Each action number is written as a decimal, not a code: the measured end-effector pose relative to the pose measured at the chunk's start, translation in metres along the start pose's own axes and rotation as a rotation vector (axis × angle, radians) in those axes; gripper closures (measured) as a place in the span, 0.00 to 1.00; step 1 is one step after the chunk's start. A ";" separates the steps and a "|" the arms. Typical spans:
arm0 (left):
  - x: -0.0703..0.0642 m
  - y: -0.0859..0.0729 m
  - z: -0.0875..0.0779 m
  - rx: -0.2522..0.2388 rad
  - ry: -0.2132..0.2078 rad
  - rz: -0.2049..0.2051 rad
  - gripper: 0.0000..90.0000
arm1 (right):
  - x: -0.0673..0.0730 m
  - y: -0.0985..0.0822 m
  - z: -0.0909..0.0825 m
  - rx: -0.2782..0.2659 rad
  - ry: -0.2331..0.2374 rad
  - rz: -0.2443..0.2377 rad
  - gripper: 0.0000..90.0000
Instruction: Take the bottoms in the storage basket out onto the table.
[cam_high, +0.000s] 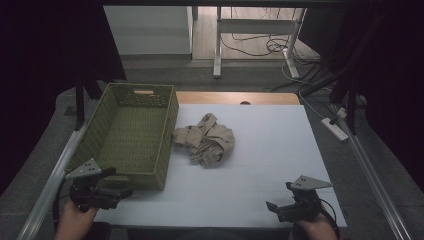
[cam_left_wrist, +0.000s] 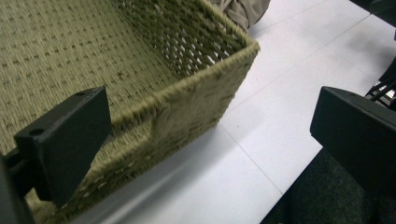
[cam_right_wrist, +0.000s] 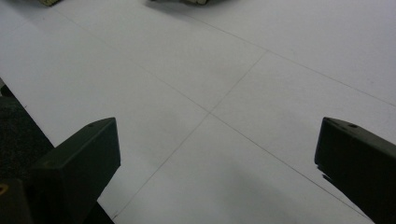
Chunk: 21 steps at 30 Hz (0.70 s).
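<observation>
Lying crumpled: beige cloth (cam_high: 206, 140) is sitting mid-counter, just beside the basket's right wall, well apart from both tongs.
Basket: green woven basket (cam_high: 100, 127) is standing on the counter's left part; its near corner (cam_left_wrist: 205, 79) is showing between the left jaws in the left gripper view.
Counter: white counter (cam_high: 270, 145) is carrying both things.
Left tongs (cam_high: 122, 191): hovering at the basket's near corner, jaws spread wide, gripping nothing.
Right tongs (cam_high: 280, 197): hovering over the near right of the counter, jaws spread, bare surface (cam_right_wrist: 219, 93) showing between them.
</observation>
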<state>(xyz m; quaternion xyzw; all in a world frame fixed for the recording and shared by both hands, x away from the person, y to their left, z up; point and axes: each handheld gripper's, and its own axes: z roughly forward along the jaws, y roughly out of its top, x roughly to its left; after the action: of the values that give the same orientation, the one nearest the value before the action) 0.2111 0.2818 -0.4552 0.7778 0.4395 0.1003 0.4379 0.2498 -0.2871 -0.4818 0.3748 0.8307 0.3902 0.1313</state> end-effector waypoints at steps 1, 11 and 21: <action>0.000 -0.002 0.000 0.005 0.003 -0.002 0.00 | 0.000 0.000 0.000 0.000 0.000 0.000 0.01; 0.004 -0.019 0.002 0.007 0.014 -0.024 0.00 | 0.000 0.000 0.000 -0.002 -0.002 0.002 0.01; 0.005 -0.031 0.008 0.027 0.013 -0.028 0.00 | 0.000 0.000 0.000 -0.002 -0.003 0.003 0.01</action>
<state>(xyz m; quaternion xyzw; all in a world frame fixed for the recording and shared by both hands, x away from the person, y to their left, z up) 0.2000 0.2883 -0.4853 0.7767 0.4545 0.0931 0.4260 0.2497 -0.2874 -0.4816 0.3765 0.8295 0.3908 0.1321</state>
